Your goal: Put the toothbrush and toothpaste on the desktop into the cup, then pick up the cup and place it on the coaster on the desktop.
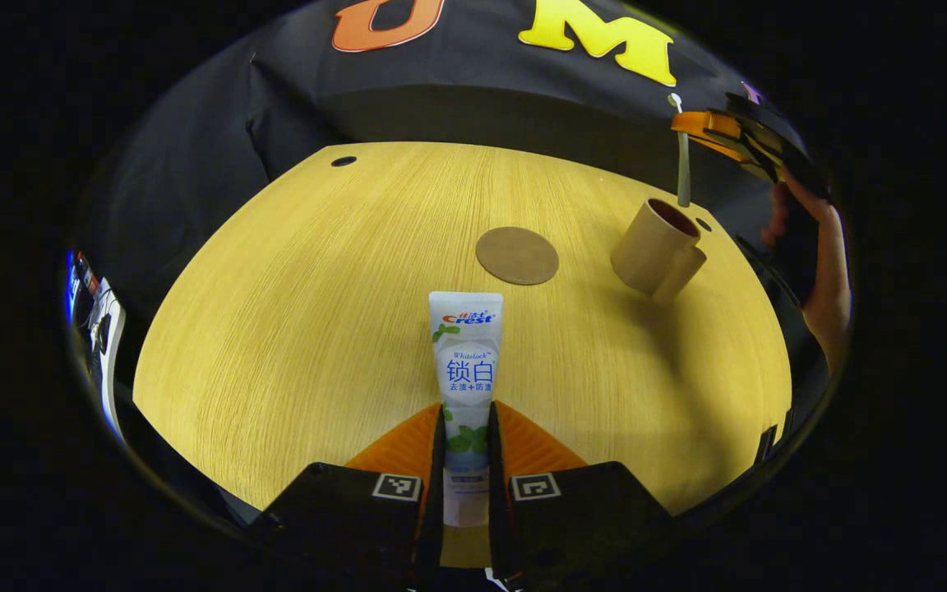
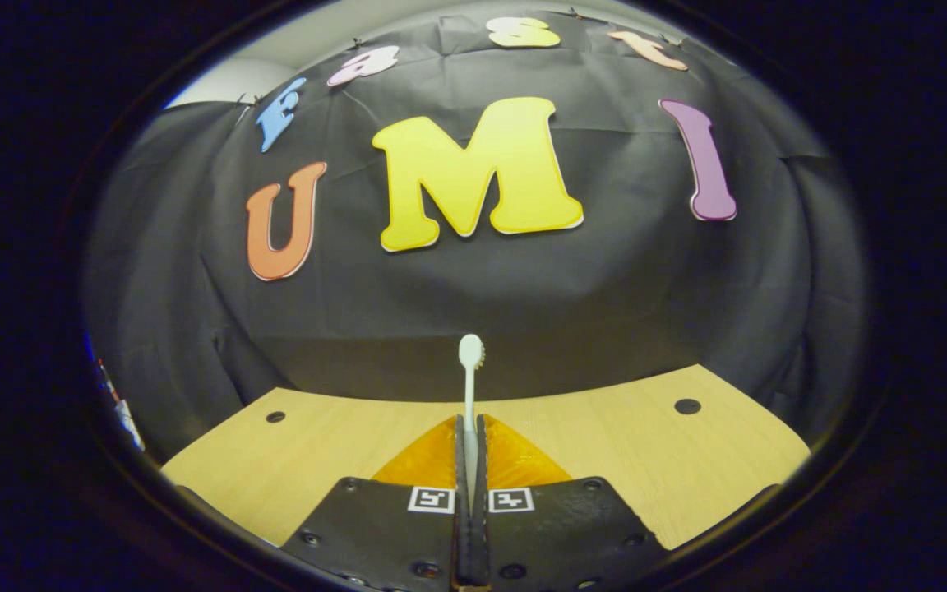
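Observation:
A white toothpaste tube (image 1: 465, 353) points away from me over the wooden desktop (image 1: 301, 312), and my left gripper (image 1: 467, 411) is shut on its near end. Beyond it lies the round brown coaster (image 1: 516, 255). To the right stands a tan cup (image 1: 656, 247) with a handle. Above the cup, my right gripper (image 1: 728, 136) holds the toothbrush (image 1: 683, 164) upright, its lower end at the cup's mouth. In the right gripper view, the right gripper (image 2: 470, 423) is shut on the white toothbrush (image 2: 471, 370), bristle head up.
A person's hand (image 1: 823, 271) holds the right gripper at the far right. The desktop (image 2: 630, 444) has small dark holes (image 2: 687, 406) near its back corners. Black cloth walls close off the back and sides. Some equipment (image 1: 99, 329) stands off the table's left edge.

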A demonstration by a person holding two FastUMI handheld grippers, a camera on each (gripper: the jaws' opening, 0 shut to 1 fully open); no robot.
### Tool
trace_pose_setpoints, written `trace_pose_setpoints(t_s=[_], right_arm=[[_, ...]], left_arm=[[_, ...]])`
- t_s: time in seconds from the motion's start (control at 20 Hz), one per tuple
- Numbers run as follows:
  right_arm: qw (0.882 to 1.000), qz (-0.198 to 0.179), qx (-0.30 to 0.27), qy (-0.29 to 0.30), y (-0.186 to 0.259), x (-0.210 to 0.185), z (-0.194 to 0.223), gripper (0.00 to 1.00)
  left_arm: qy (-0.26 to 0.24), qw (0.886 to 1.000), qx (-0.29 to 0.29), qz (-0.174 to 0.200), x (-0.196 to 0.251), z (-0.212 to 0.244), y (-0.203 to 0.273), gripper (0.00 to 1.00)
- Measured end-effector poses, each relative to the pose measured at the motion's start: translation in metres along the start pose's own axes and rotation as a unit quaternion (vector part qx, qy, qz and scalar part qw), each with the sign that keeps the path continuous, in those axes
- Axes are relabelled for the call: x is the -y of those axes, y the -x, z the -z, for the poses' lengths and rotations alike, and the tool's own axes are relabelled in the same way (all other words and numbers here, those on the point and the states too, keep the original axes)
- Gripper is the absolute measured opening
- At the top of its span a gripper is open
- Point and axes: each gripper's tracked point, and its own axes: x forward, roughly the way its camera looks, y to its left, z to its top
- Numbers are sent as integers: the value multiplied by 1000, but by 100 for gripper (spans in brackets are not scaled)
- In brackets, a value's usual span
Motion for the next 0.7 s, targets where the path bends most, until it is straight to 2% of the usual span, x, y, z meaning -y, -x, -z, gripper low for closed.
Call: trace_pose_setpoints(t_s=[0.25, 0.3, 0.45, 0.5, 0.7], right_arm=[[1000, 5, -4, 0, -9, 4, 16, 2], [1000, 9, -4, -1, -9, 6, 17, 7], [1000, 15, -6, 2, 0, 10, 22, 13], [1000, 16, -11, 2, 5, 12, 27, 30], [1000, 22, -7, 1, 22, 19, 23, 54]], left_arm=[[-2, 1000, 1, -6, -4, -9, -2, 25], [-5, 1000, 2, -7, -6, -10, -2, 26], [7, 1000, -1, -7, -6, -15, -6, 26], [8, 1000, 3, -4, -3, -16, -7, 26], [-15, 998, 56, 5, 11, -47, -2, 26]])
